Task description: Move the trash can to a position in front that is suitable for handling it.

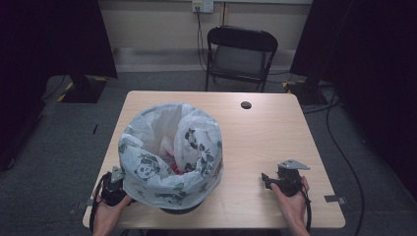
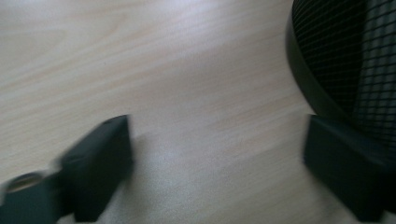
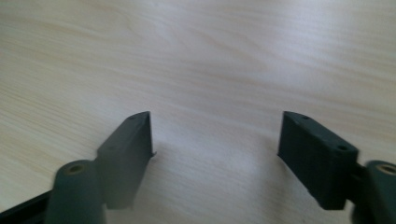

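Left tool [image 2: 215,154]: spread, empty, beside bin [image 1: 172,162].
Right tool [image 3: 217,154]: spread, empty, over desk [image 1: 255,142].
Risk: snagging liner bag [image 1: 169,147], tipping bin.

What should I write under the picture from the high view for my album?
Two hand-held grippers, left and right, rest open on a wooden table beside a panda-print bag-lined bin.

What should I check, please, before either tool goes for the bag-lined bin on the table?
1. Left tool open: ok, nothing between its jaws.
2. Right tool open: ok, only bare table between its jaws.
3. Left tool near the bin: ok, its mesh wall is beside one jaw.
4. Bag draped over the bin's rim: ok.
5. Bag contents: cannot tell, something pink shows inside.
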`<action>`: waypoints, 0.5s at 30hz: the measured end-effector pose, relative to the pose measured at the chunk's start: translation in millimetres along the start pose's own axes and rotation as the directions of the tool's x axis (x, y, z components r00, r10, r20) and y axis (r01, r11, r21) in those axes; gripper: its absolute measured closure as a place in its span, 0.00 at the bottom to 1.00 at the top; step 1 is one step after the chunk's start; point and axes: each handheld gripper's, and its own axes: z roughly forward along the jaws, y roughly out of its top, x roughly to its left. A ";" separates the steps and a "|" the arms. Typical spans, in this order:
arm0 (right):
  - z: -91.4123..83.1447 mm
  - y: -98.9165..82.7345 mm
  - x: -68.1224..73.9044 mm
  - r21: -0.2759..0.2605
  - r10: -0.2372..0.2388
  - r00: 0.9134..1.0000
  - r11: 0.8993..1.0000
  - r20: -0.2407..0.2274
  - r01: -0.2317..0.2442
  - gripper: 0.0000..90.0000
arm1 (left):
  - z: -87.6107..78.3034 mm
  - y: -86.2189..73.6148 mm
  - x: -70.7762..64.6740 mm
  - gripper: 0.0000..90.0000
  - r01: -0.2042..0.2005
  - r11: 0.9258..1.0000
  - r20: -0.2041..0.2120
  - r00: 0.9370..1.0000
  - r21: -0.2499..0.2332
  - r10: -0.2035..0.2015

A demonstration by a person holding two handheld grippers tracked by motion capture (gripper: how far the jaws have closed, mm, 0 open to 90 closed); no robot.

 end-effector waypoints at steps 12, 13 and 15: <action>-31.5 24.1 30.8 -0.158 -0.046 0.973 0.987 -0.225 0.010 0.31 | -43.8 12.8 -3.1 0.28 0.067 0.994 0.083 0.995 -0.083 -0.060; -36.0 27.3 36.0 -0.174 -0.065 0.971 0.984 -0.230 0.025 0.32 | -43.8 12.8 -3.1 0.30 0.067 0.994 0.083 0.995 -0.083 -0.060; -44.3 35.2 45.8 -0.204 -0.102 0.964 0.978 -0.245 0.051 0.37 | -56.1 16.8 -6.5 0.30 0.061 0.991 0.082 0.995 -0.118 -0.052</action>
